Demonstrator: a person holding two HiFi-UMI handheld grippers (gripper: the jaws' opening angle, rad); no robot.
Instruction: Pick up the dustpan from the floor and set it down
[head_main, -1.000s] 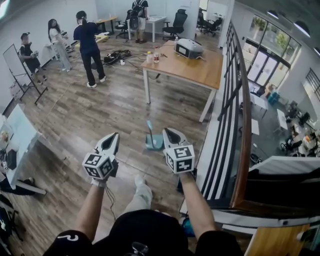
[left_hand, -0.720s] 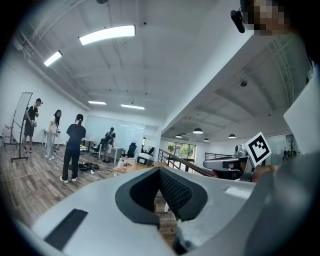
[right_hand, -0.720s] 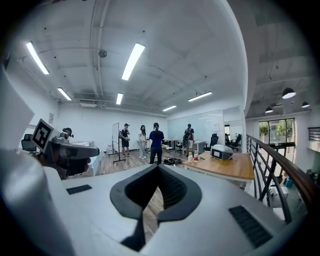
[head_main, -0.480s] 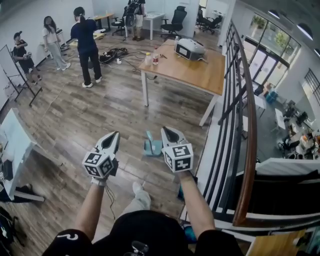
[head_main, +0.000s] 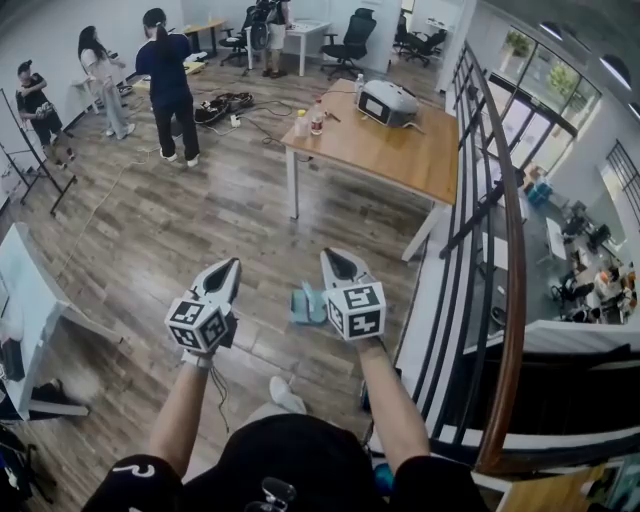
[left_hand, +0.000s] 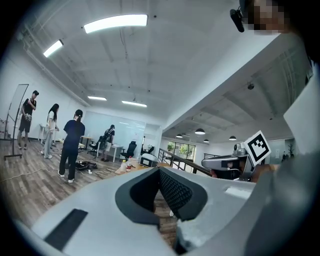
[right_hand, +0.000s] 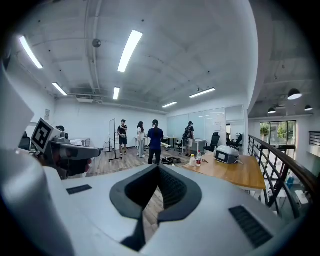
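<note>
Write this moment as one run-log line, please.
left gripper: shut, empty | right gripper: shut, empty | dustpan: on floor, not held

Teal dustpan (head_main: 305, 305), brown wood-plank floor (head_main: 200, 230), tan table (head_main: 390, 140)

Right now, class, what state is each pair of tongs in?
Left tongs: closed, holding nothing.
Right tongs: closed, holding nothing; the dustpan is not in its grip.
</note>
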